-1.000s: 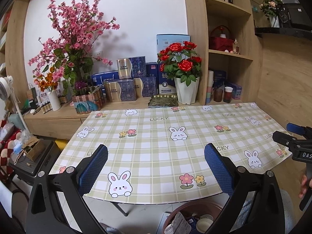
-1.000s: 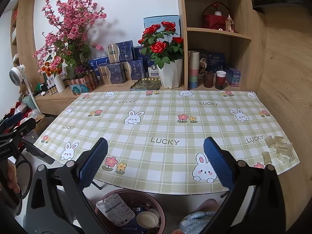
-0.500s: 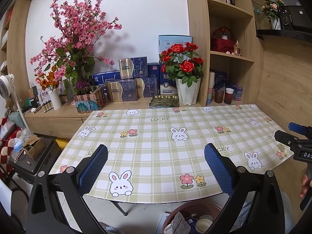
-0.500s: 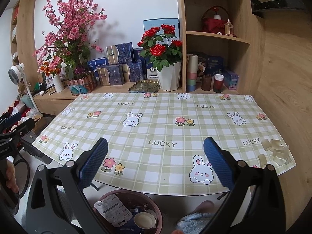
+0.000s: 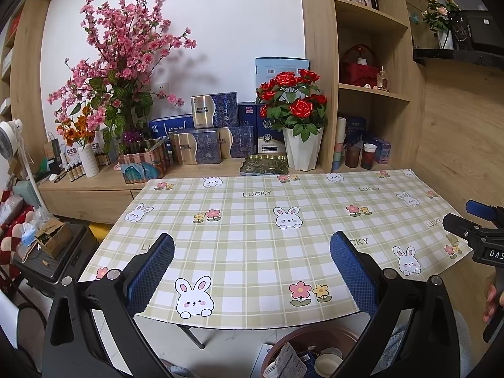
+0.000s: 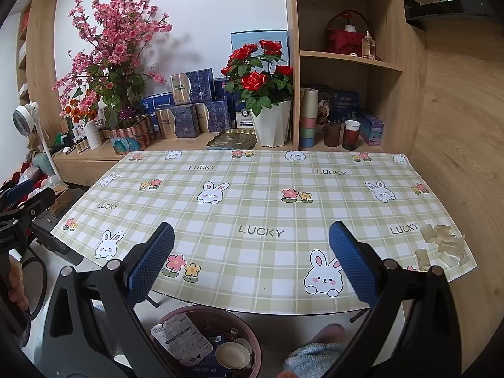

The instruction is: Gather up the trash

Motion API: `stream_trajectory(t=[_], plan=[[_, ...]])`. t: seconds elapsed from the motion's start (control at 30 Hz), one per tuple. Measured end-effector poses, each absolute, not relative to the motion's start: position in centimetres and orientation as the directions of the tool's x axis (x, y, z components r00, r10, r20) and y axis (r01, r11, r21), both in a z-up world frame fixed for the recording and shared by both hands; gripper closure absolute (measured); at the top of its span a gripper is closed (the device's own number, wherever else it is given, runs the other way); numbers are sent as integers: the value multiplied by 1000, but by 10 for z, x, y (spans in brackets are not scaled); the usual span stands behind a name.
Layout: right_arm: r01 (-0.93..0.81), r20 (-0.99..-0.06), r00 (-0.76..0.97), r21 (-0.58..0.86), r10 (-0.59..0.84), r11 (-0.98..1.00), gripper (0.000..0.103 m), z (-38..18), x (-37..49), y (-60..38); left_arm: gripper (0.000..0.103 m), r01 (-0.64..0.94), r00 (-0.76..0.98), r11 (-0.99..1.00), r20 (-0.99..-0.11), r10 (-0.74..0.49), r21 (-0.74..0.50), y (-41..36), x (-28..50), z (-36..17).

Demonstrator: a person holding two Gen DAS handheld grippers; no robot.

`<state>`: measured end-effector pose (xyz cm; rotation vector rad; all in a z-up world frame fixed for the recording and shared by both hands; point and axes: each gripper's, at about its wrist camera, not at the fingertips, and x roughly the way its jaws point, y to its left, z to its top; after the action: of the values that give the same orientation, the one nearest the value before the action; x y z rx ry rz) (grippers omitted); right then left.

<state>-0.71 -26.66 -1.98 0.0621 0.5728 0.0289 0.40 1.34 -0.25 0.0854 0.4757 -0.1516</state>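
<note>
Trash bin (image 6: 252, 343) under the table's near edge already holds wrappers; pale plastic scraps (image 6: 442, 245) sit at the tablecloth's (image 6: 252, 189) right corner. Both grippers — left (image 5: 252, 271), right (image 6: 252, 267) — gape empty; a clumsy pinch could flick scraps floorward.

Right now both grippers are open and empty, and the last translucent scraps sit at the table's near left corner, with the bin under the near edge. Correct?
Not quite: the translucent scraps lie at the near right corner of the table, as the right wrist view shows. The rest holds: the left gripper and right gripper are open and empty, and the bin sits under the near edge.
</note>
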Motion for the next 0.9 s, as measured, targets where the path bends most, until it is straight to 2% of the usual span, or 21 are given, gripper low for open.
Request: stream_trajectory(t=[0.9], plan=[[9,-546,837,67,30,998,6,-18,-10,-271,6,165,866,986,-483,-130,31,10,10,0]])
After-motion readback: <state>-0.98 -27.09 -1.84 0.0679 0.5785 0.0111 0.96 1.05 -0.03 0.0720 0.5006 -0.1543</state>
